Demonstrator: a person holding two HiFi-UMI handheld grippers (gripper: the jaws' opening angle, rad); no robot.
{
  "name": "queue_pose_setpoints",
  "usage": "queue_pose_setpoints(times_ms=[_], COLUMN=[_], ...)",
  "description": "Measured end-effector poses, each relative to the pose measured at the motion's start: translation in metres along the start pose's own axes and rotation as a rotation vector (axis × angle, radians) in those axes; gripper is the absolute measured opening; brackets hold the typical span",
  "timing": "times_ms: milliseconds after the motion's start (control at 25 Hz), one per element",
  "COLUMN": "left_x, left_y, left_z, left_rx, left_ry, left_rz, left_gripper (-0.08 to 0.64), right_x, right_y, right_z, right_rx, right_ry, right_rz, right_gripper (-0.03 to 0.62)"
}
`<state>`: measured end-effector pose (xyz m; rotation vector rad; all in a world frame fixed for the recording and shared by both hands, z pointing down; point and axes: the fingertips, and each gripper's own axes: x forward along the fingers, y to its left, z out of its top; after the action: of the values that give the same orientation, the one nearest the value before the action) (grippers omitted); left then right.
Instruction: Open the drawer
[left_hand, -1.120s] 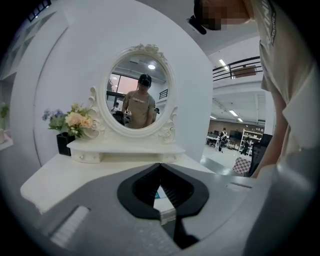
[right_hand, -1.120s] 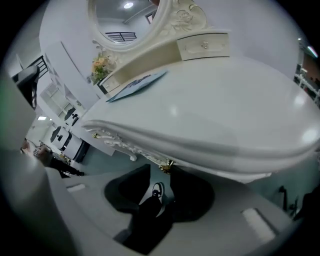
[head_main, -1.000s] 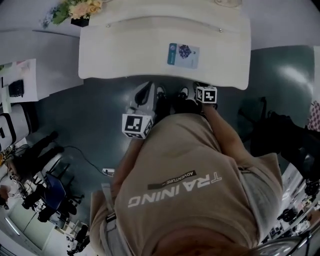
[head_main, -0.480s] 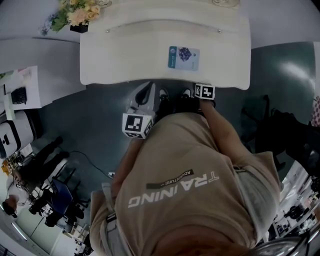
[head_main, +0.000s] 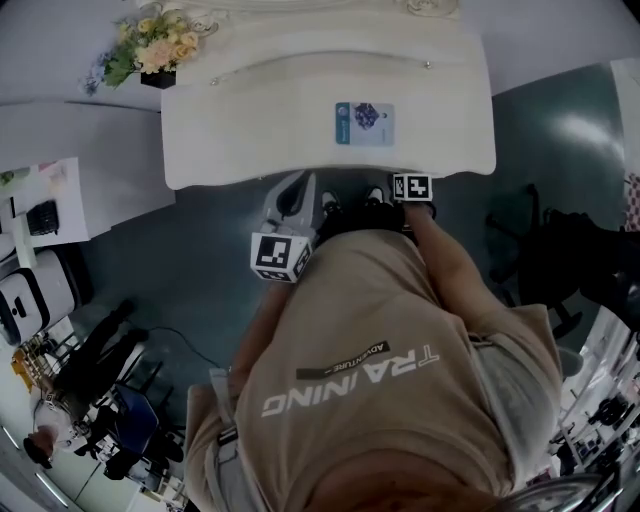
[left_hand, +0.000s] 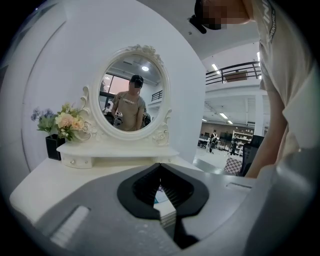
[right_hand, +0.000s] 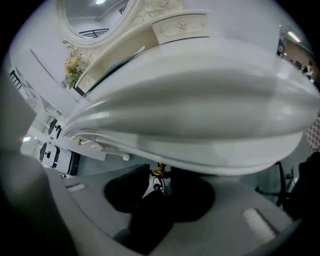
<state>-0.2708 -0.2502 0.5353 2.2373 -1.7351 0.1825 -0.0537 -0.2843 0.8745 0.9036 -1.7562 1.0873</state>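
Note:
A white dressing table (head_main: 300, 110) stands in front of me, its drawer tucked under the curved front edge (right_hand: 200, 150) and closed. A small brass drawer pull (right_hand: 158, 174) hangs below that edge. My right gripper (right_hand: 158, 181) points steeply down under the edge. Its jaws are closing with the pull between them and thin gaps still showing beside it. In the head view only its marker cube (head_main: 412, 187) shows. My left gripper (left_hand: 160, 167) hovers above the tabletop and faces the oval mirror (left_hand: 131, 95), its tips together on nothing.
A printed card (head_main: 365, 122) lies on the tabletop and a flower pot (head_main: 150, 45) stands at its back left. Small upper drawers with knobs (head_main: 427, 65) sit below the mirror. A side desk (head_main: 40, 200) is on the left, and office chairs (head_main: 540, 250) stand on the right.
The head view has tilted a little, so the table sits lower in the picture. Both grippers hold nearly the same places at the table's front edge.

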Motion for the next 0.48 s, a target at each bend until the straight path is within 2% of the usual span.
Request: queue_pose_setpoints(times_ms=[480], left_x=[-0.008], left_y=[-0.010], left_z=[-0.009], left_rx=[-0.002], left_ry=[-0.035], left_rz=[-0.146], left_gripper=[0.006], right_x=[-0.020], right_y=[0.012], right_z=[-0.091], right_rx=[0.042], right_ry=[0.049], right_rz=[0.018], right_gripper=[0.138])
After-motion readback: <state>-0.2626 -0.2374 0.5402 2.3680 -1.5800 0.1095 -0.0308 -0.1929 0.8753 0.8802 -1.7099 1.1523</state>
